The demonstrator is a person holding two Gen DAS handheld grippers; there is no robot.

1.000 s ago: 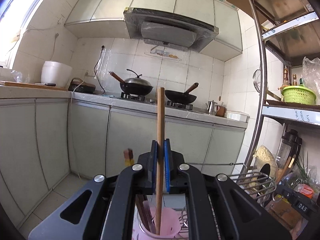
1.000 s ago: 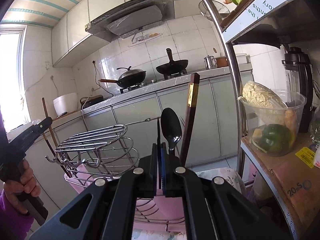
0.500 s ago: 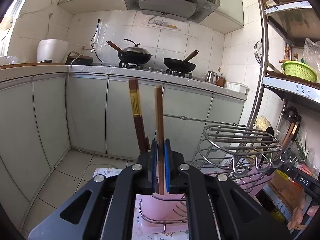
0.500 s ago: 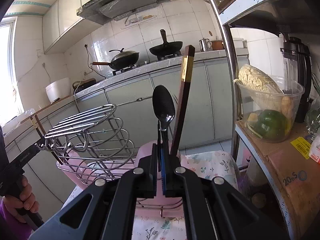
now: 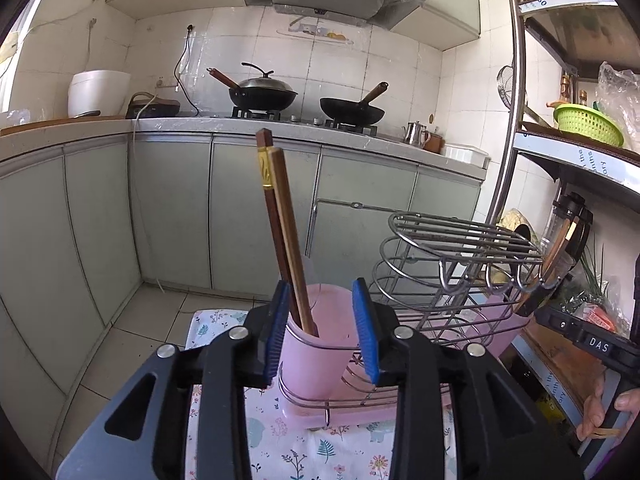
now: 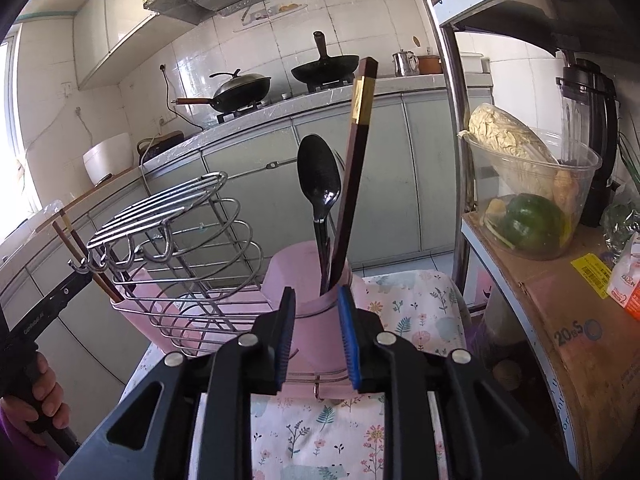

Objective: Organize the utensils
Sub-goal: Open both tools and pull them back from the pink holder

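In the left wrist view my left gripper point(image 5: 322, 328) is open and empty, its blue pads on either side of a pink cup point(image 5: 316, 344) that holds a light wooden chopstick point(image 5: 290, 232) and a dark chopstick point(image 5: 272, 208), both leaning left. In the right wrist view my right gripper point(image 6: 316, 336) is open and empty in front of another pink cup point(image 6: 308, 276) that holds a black spoon point(image 6: 320, 184) and a dark chopstick point(image 6: 354, 164). Both cups sit at the ends of a wire drying rack point(image 6: 176, 232), which also shows in the left wrist view point(image 5: 452, 256).
The rack stands on a floral cloth point(image 6: 328, 428). A metal shelf post point(image 6: 452, 120) and a shelf with a plastic bowl of vegetables point(image 6: 528, 196) stand at right. Grey cabinets point(image 5: 172, 208) and a stove with woks point(image 5: 264, 92) lie behind.
Both grippers opened: the left let go of the light chopstick, the right let go of the black spoon. Both utensils now stand in their cups, and the grippers have drawn back.
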